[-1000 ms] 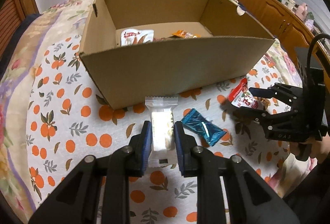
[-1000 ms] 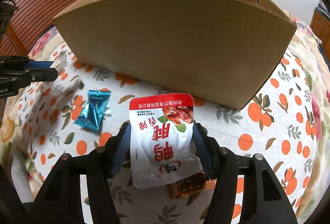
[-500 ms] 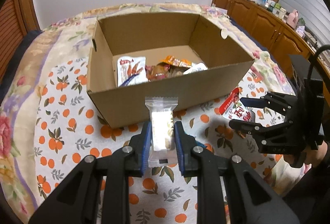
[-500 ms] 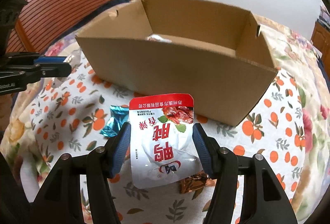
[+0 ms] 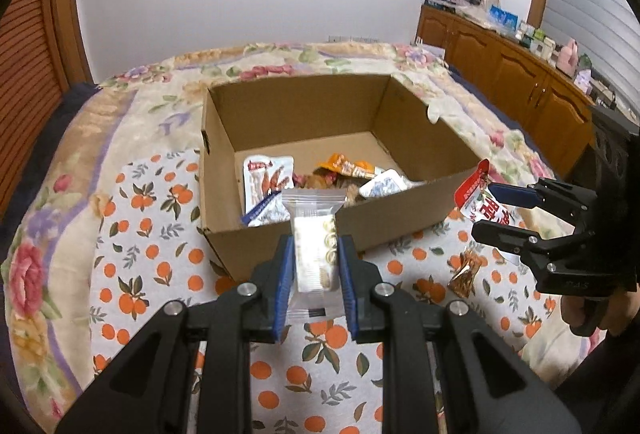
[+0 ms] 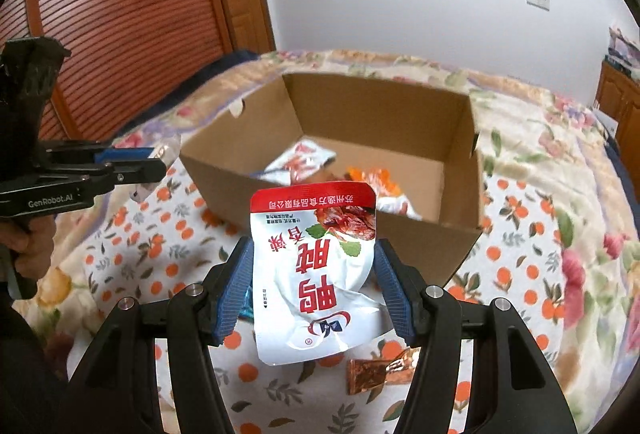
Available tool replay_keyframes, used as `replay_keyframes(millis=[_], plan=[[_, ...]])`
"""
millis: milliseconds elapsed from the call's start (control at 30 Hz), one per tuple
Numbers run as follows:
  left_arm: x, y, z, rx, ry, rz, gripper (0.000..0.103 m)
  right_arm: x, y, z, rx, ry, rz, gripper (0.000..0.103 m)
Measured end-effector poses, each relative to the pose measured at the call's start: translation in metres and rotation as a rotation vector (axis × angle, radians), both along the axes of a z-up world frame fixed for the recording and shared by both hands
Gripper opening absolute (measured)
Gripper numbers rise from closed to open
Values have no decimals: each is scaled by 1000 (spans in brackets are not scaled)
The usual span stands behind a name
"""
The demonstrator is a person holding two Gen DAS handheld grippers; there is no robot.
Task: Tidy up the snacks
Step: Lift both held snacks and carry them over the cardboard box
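Ahead of both tools, open cardboard box (image 5: 400,212) on the bed (image 5: 132,246), snacks inside. Right tool (image 6: 314,288) clamped on red-and-white pouch (image 6: 316,274). Left tool (image 5: 314,274) pinching clear wafer packet (image 5: 314,250), raised before the box.

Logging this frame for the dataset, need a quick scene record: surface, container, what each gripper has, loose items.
surface: bedspread with orange print
container: open cardboard box, several snack packets inside
left gripper: shut on clear wafer packet, held above the bedspread short of the box
right gripper: shut on red and white pouch, held in front of the box
loose items: brown foil packet on the bedspread; blue wrapper mostly hidden behind the right gripper's finger
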State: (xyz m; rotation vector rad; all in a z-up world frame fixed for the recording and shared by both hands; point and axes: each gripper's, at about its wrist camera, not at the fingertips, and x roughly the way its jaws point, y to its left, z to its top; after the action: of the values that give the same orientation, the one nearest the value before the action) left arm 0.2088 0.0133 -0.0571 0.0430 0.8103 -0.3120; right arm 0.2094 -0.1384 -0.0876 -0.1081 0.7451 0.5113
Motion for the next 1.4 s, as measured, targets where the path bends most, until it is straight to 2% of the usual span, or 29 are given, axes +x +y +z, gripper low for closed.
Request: replay_keyframes(millis=[300, 733, 1033, 1400], plan=[[4, -7, 31, -14, -72, -5, 20, -1, -2, 32, 19, -66, -11, 62], [44, -24, 50, -45, -107, -4, 20, 22, 0, 59, 3, -120, -31, 62], [79, -25, 33, -31, -91, 5, 20, 59, 11, 60, -6, -139, -23, 62], [109, -10, -15, -13, 4, 38, 20, 95, 26, 23, -31, -95, -19, 62]])
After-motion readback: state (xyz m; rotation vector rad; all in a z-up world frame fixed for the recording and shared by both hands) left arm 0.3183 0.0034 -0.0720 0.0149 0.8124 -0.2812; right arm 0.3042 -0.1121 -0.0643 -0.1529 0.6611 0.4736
